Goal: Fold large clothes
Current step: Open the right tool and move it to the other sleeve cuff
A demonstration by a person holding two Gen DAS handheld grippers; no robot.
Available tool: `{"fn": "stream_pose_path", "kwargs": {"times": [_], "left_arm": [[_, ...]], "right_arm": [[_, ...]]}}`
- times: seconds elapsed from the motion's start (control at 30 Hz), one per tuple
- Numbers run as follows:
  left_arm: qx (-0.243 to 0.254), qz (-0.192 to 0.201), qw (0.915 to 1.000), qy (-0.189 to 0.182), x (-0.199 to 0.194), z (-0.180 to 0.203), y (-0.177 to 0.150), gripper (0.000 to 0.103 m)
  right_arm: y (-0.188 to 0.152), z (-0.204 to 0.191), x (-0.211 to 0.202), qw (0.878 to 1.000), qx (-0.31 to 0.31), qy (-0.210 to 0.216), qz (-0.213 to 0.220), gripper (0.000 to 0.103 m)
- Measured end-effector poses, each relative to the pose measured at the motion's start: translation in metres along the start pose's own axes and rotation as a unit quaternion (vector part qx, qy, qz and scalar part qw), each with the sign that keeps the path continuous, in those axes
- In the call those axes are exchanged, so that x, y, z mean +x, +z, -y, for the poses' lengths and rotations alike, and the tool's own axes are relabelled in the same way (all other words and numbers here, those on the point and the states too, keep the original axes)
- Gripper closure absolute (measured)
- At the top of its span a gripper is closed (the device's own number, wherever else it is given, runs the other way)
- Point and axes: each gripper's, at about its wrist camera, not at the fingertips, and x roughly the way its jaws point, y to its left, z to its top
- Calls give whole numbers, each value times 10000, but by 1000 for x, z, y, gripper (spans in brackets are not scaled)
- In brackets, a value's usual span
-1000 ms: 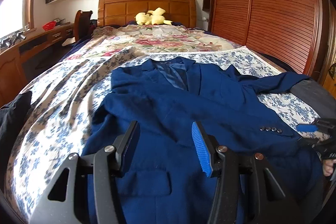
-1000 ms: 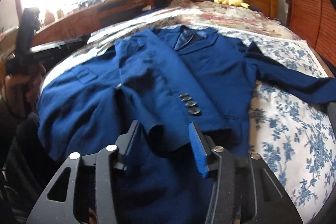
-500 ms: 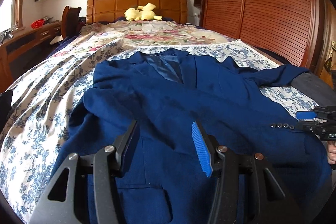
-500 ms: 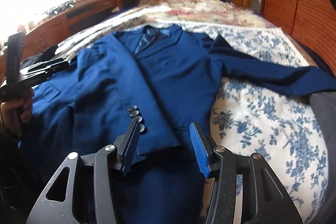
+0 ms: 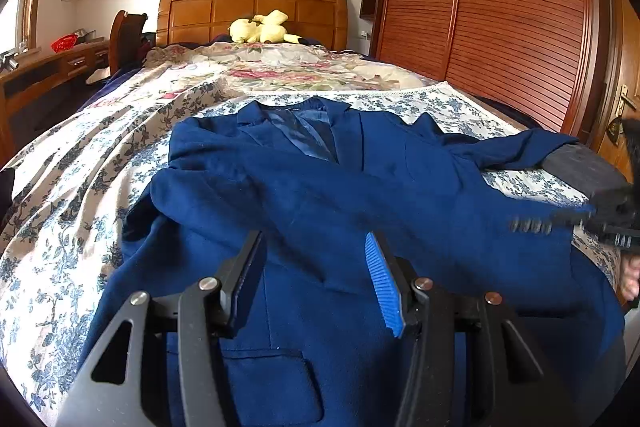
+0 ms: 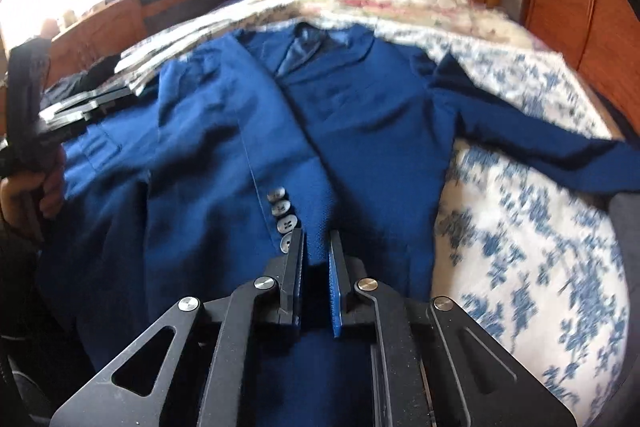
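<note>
A large navy blue suit jacket (image 5: pixel 320 195) lies face up on the bed, collar toward the headboard; it also fills the right wrist view (image 6: pixel 360 123). One sleeve is folded across its front, with cuff buttons (image 6: pixel 282 213) near my right gripper. The other sleeve (image 6: pixel 540 151) stretches out to the right. My left gripper (image 5: pixel 316 275) is open and empty above the jacket's lower front, near a flap pocket (image 5: pixel 272 367). My right gripper (image 6: pixel 316 255) is shut on the cuff end of the folded sleeve. It shows blurred at the right edge of the left wrist view (image 5: pixel 600 223).
The bed has a blue-and-white floral sheet (image 5: pixel 68 211) and a flowered quilt (image 5: pixel 288 67) farther back. A yellow plush toy (image 5: pixel 260 27) sits by the wooden headboard. A wooden wardrobe (image 5: pixel 500 7) stands right, a desk (image 5: pixel 44 67) left. A dark garment (image 5: pixel 584 171) lies at the bed's right edge.
My right gripper has closed on the folded sleeve's cuff; it was open half a second ago. Both views have shifted leftward across the jacket. My left gripper stays open.
</note>
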Motion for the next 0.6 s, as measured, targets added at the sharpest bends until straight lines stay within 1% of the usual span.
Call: {"fn": "stream_pose_path", "kwargs": {"times": [0.07,0.17,0.23,0.33,0.43,0.53,0.6], "left_arm": [[34,17,10000,-4,-1,2,0,53],[95,44,9999,-11,-4,5,1,53],[121,53,9999,-16,-5,6,1,53],[141,53,9999,-27,-6,7,1,53],[153,41,9999,-40,-6,7,2,53],[155,27,9999,-46,-5,7,2,53],[159,25,9999,-42,-5,7,2,53]], "right_arm": [[8,2,-12,9992,-31,-308,241,96],[20,11,-20,9964,93,-729,422,96],[25,17,-16,9943,128,-977,403,96],[30,25,-5,9936,257,-1081,202,95],[30,25,0,9923,264,-1206,132,87],[29,29,0,9901,356,-1352,106,72],[29,34,-3,9901,454,-1322,129,55]]}}
